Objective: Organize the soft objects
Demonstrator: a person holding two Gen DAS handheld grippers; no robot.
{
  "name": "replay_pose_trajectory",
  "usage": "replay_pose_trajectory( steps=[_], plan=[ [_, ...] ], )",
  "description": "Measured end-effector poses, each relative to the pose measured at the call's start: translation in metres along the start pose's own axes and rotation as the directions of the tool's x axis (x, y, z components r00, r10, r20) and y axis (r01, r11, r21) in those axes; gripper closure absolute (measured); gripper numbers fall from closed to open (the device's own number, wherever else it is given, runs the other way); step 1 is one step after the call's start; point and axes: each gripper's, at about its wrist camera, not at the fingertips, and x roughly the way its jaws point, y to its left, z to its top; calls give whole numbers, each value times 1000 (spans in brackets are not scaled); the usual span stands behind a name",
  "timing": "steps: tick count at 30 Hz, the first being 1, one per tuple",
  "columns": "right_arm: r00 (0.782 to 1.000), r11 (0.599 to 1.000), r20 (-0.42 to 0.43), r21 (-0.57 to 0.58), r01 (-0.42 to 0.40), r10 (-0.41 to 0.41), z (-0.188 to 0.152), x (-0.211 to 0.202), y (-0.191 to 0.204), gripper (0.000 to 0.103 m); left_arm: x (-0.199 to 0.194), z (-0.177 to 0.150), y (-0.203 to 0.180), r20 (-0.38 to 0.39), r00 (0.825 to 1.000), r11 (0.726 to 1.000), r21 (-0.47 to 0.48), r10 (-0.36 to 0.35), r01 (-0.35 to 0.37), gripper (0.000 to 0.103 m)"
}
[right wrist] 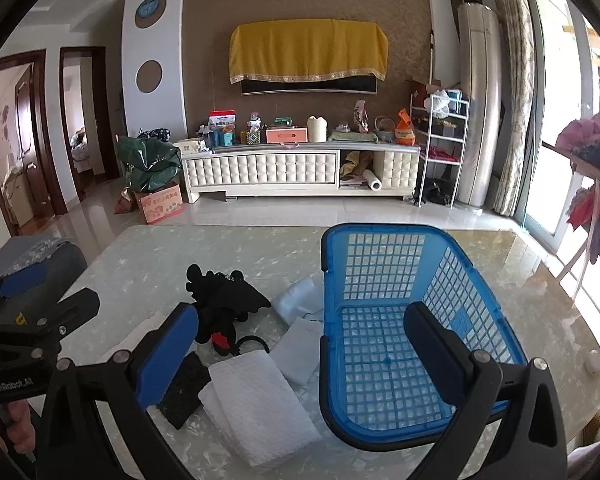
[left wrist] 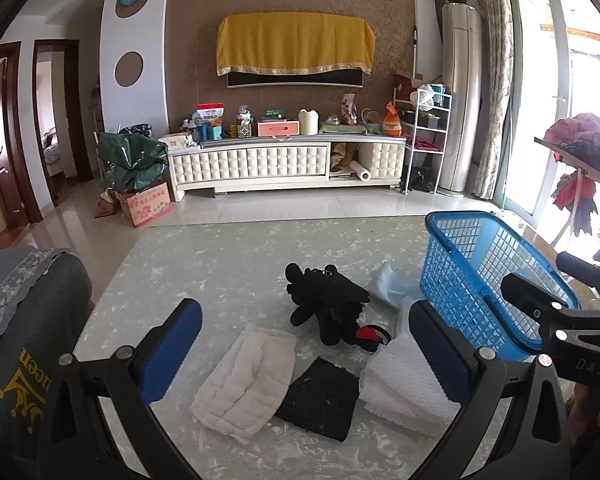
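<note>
Marble-patterned table (left wrist: 220,264) bears cloths (left wrist: 244,380) beside blue basket (right wrist: 420,320)

The left gripper's blue finger (right wrist: 168,356) hides part of the black pad (right wrist: 184,390); the plush toy (right wrist: 220,304) partly covers a black ring.

Marbled pale-green table (left wrist: 204,264), glossy top. Resting on it: blue mesh basket (right wrist: 384,264), empty; black plush toy (left wrist: 328,300); quilted cream cloth (left wrist: 244,376); black scouring pad (left wrist: 320,400); white waffle towel (right wrist: 256,400); pale foam sheets (right wrist: 300,348) beside the basket.
</note>
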Motion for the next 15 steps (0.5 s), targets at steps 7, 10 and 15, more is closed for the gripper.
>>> replay_pose_trajectory(
  steps=[7,10,15],
  plan=[
    [1000,1000,-4,-4,-27,27,14,-4,0,0,4,9,3,-41,998,999,7,-40,40,0],
    [1000,999,-4,-22,-24,24,18,-5,3,0,6,16,7,-75,995,998,29,-61,63,0],
    [994,988,-99,-144,-53,38,28,11,20,0,8,22,16,-121,989,993,74,-86,95,0]
  ],
)
